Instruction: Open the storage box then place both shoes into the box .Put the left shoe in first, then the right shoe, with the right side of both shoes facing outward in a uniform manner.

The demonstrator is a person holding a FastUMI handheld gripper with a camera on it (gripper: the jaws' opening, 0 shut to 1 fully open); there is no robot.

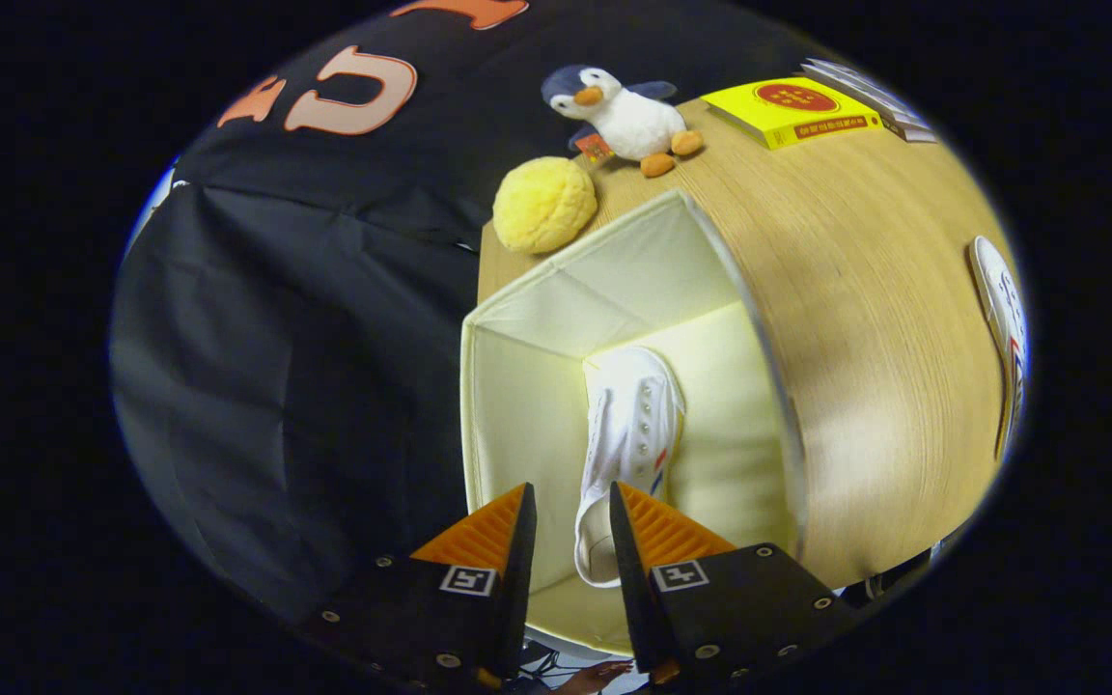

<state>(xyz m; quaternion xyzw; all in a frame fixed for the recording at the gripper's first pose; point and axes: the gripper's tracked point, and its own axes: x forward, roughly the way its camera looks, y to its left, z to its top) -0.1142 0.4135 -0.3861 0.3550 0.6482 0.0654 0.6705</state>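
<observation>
The first shoe [631,434] is seen lying in the open box [517,319], its heel between the parted fingers [572,512]. Contact cannot be told. The second shoe [1000,328] is left on the surface [865,290] for the next step.

penguin toy [625,114] (plush), yellow ball [543,205] — yellow book [790,111]

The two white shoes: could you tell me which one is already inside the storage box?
The shoe between the hand-held gripper fingers lies inside the open storage box; the other shoe sits out on the wooden table.
</observation>
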